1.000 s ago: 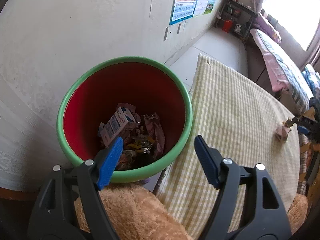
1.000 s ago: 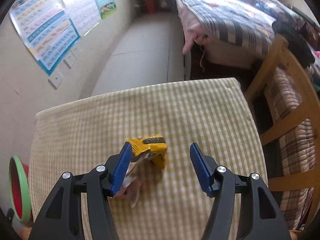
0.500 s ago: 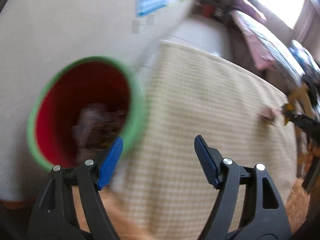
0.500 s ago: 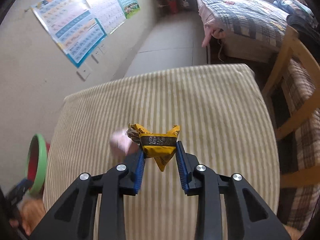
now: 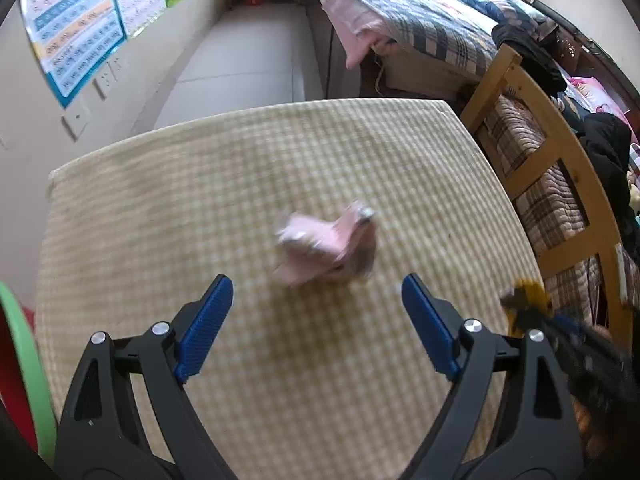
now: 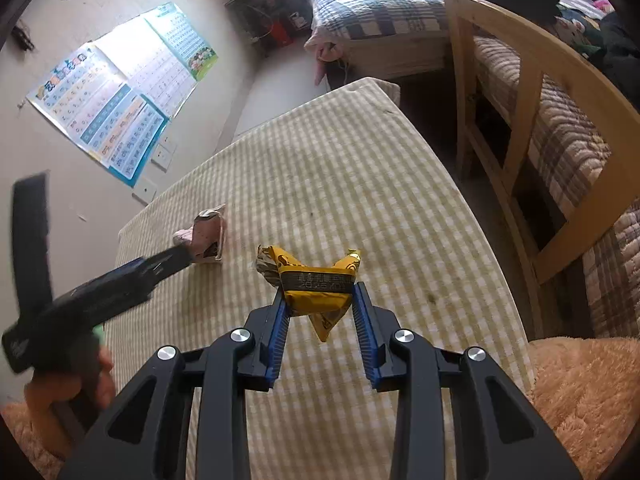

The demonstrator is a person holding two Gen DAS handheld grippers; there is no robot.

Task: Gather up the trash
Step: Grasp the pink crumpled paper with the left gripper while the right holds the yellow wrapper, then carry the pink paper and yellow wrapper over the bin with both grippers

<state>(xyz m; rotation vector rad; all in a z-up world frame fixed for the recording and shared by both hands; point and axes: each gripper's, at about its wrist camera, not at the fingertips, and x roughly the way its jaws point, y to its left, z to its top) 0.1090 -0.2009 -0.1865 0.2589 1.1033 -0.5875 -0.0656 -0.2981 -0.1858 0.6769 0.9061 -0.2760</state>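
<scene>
Between the right gripper's (image 6: 318, 310) clenched blue pads sat a crumpled yellow wrapper (image 6: 316, 284), while a pink wrapper (image 5: 326, 246) lay on the checked tablecloth (image 5: 240, 184) ahead of the left gripper (image 5: 316, 322), jaws opening and empty, the green-rimmed bin (image 5: 24, 364) at its left, contents hidden.

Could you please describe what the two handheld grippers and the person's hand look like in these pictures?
Both the left gripper and the right gripper have black plastic frames with triangular cut-outs, silver round rivets and blue ribbed pads. The hand wraps a black handle; no sleeve or cable is visible.
</scene>
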